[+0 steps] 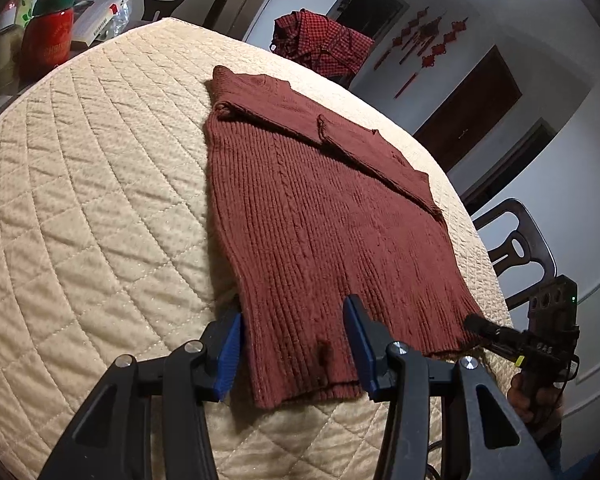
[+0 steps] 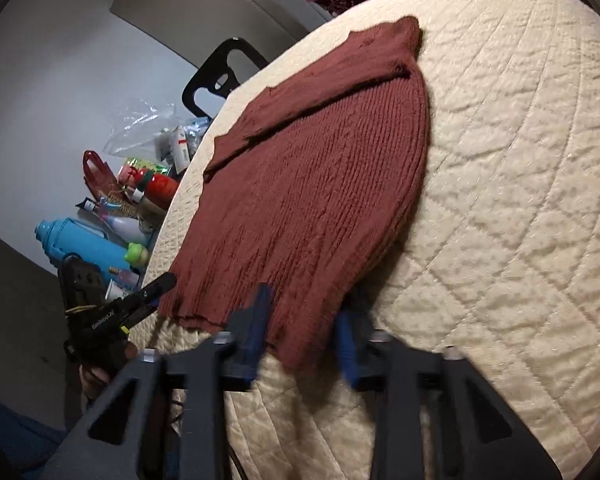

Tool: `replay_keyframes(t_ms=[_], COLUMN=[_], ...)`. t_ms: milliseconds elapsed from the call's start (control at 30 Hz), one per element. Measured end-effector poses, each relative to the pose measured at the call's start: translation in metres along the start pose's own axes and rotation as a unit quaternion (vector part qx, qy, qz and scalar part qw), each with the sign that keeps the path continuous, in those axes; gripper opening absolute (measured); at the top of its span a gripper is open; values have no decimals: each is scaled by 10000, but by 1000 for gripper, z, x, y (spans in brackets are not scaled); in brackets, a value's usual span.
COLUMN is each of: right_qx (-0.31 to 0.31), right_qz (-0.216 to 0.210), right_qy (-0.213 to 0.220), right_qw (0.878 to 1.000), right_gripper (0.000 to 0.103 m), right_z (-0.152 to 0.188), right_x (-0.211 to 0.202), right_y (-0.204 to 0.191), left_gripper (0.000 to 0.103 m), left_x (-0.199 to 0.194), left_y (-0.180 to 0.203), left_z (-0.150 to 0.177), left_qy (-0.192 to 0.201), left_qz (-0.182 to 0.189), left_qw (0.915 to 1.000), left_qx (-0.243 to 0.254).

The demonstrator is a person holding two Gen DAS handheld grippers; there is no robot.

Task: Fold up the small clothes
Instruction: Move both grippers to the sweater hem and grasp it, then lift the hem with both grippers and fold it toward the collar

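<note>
A dark red ribbed sweater (image 1: 320,208) lies flat on a cream quilted table cover (image 1: 100,200), sleeves folded across its chest. In the left wrist view my left gripper (image 1: 296,336) stands open over the near left hem corner. One blue pad (image 1: 230,344) sits beside the sweater's edge, and flat cloth lies between the fingers. My right gripper (image 1: 474,322) reaches the near right hem corner. In the right wrist view the sweater (image 2: 320,184) runs down into my right gripper (image 2: 302,332), which is blurred and shut on the hem. My left gripper (image 2: 160,286) shows at the other corner.
A red checked garment (image 1: 320,40) lies bunched at the table's far edge. Dark chairs (image 1: 516,248) stand around the table. Bottles, a red reindeer flask (image 1: 48,36) and plastic bags crowd a surface at the left. A hand (image 1: 528,396) holds the right gripper's handle.
</note>
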State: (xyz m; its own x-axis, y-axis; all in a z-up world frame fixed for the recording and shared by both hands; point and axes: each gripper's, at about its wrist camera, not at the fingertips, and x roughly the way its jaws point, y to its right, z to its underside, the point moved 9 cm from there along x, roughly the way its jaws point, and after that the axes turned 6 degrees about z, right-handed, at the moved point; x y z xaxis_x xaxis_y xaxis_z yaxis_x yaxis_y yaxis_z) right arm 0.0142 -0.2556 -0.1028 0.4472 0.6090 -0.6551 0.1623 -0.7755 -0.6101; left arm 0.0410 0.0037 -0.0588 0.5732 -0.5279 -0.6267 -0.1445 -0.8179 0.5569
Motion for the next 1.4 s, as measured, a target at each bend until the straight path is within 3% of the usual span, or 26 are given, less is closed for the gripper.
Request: replay_keyframes(t_ms=[67,100,200,433,767,1000,1167,1400], right_qx=[-57,-81,-33,-240,-375,-150,-220,-387], right_qz=[58,102,90,95,-125,44,109,-69], right_qy=[12,36,196,596,593,126,89,369], right_qw=[10000,9999,9998,9979,9975,9998,9997,9985], right_gripper=[9,9,8,8,8,8,8,8], right_z=[4,5,1,-6,18,41,39,24], right_x=[0,-1,-9,-44,-76,-58,-54,-70], right_y=[0,1,3,-3,-12,9,11,-2], left_gripper=[38,26,10,10,8,8,8,8], left_x=[0,0,-1,-25,-71,-60,-47,-63], left_y=[-2,-4,-12,-1,6,-13,-18,4], left_z=[1,2,2,-3,8,20,25,3], left_qy=[-5,-35,-76,127,323,106,-70,337], left_qz=[-53,-24,11,242,421,299,348,755], left_qw=[10000,10000,9998,9996,9986,9993,9991,9966], left_qx=[26,-22,-166,-80,30,-217,-242,-41])
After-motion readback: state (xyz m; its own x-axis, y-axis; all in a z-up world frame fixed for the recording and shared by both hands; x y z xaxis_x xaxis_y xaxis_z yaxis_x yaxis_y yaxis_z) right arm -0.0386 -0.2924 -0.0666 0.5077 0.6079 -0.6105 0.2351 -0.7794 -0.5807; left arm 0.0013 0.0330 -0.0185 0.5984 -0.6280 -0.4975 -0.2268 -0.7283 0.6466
